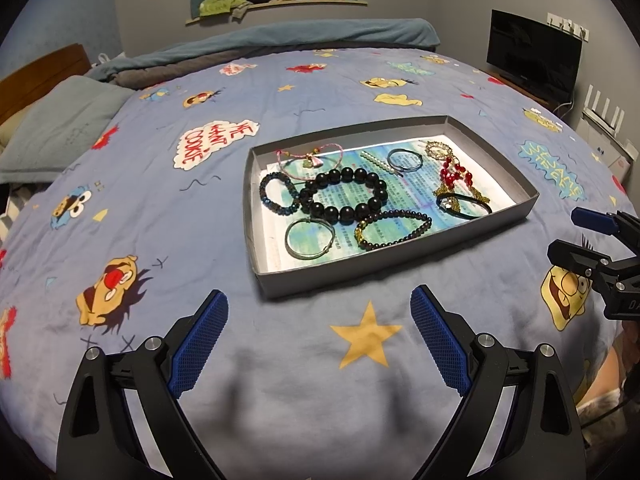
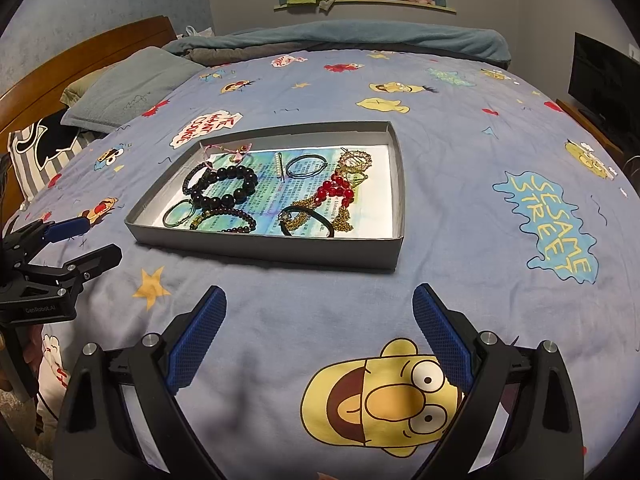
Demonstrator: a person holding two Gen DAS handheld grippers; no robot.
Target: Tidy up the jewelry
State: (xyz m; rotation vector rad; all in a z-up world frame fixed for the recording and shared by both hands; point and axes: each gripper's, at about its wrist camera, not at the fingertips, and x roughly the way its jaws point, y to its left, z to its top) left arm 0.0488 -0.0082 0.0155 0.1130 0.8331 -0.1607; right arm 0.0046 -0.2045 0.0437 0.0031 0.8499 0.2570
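Note:
A shallow grey tray [image 1: 392,267] [image 2: 264,249] lies on the bed and holds several jewelry pieces. Among them are a big black bead bracelet [image 1: 344,196] [image 2: 226,186], a red bead necklace with a gold chain [image 1: 456,178] [image 2: 334,192], a pearl hair pin [image 1: 376,162] [image 2: 279,168] and a pink cord bracelet [image 1: 310,160]. My left gripper [image 1: 318,306] is open and empty, hovering short of the tray's near edge. My right gripper [image 2: 319,304] is open and empty, also short of the tray. Each gripper shows in the other's view, the right one [image 1: 568,234] and the left one [image 2: 94,238].
The blue cartoon-print bedspread [image 1: 280,360] [image 2: 460,200] covers the bed. A grey pillow [image 1: 60,128] and wooden headboard [image 2: 80,56] are at the left. A folded blanket [image 1: 280,40] lies at the far side. A TV [image 1: 532,56] stands at the right.

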